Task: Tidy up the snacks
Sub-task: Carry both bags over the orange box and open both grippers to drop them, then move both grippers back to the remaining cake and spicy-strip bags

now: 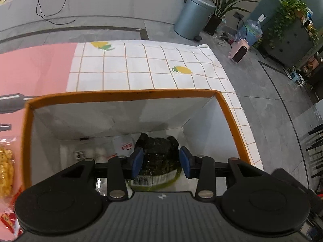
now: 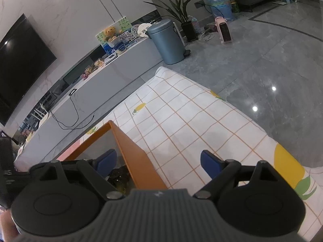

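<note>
An orange-rimmed box [image 1: 125, 94] with white inner walls stands on the table. My left gripper [image 1: 161, 162] reaches down into it, its blue pads on either side of a dark green seaweed snack pack [image 1: 158, 153]; whether the pads press on it I cannot tell. A white snack bag [image 1: 97, 151] lies on the box floor beside it. My right gripper [image 2: 158, 164] is open and empty, straddling the box's orange right wall [image 2: 133, 157], above the tablecloth. The dark pack shows inside the box in the right wrist view [image 2: 119, 178].
A yellow snack bag [image 1: 6, 163] and red packets [image 1: 8, 221] lie left of the box on the pink cloth [image 1: 34, 70]. The white checked lemon tablecloth [image 2: 191, 121] stretches beyond the box. A grey bin [image 1: 192, 16] stands on the floor.
</note>
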Demonstrator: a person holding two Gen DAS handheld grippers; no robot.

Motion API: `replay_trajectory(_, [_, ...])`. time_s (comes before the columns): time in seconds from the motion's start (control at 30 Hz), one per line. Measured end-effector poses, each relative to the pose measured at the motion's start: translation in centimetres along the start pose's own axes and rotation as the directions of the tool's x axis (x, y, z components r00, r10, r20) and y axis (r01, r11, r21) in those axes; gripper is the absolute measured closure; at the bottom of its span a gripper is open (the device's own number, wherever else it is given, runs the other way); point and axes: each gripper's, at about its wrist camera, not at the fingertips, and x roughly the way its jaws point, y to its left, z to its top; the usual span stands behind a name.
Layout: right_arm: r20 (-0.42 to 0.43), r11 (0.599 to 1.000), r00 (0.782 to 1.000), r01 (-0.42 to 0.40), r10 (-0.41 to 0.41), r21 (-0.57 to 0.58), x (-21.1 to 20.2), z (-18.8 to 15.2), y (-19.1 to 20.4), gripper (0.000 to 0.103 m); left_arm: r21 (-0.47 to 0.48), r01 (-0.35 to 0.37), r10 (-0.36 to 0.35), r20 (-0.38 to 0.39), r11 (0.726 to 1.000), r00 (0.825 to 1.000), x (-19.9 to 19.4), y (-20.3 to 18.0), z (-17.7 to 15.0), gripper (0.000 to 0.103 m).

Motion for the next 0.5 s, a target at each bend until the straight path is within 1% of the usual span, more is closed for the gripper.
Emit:
replay_trajectory(0.1, [-0.009, 1.000, 1.000, -0.010, 0.010, -0.002, 0.2, 0.0, 0.3, 0.015, 0.018, -0.020, 0.020, -0.010, 1.000, 1.000, -1.1, -0.1, -0.3, 0.056])
replay_trajectory(0.2, [-0.012, 0.999, 1.000, -0.015, 0.015, -0.037, 0.1, -0.2, 1.1, 0.015, 0.040, -0.024, 0.025, -0.019, 0.999, 1.000, -2.0, -0.3, -0.5, 0.056])
replay_trajectory(0.27, [0.012, 0.999, 1.000, -0.001, 0.002, -0.045, -0.3, -0.1, 1.5, 0.015, 0.042, -0.028, 0.029, -0.008, 0.999, 1.000, -2.7, -0.2, -0.7, 0.056])
replay_trajectory(0.33, [0.021, 0.999, 1.000, -0.005, 0.006, -0.047, -0.5, -0.1, 1.7, 0.016, 0.033, -0.030, 0.030, 0.004, 0.999, 1.000, -3.4, -0.1, -0.8, 0.056])
replay_trajectory(0.5, [0.011, 0.998, 1.000, 0.006, -0.006, -0.058, -0.8, -0.3, 2.2, 0.016, 0.044, -0.048, 0.047, 0.016, 0.998, 0.999, -5.0, -0.1, -1.3, 0.056])
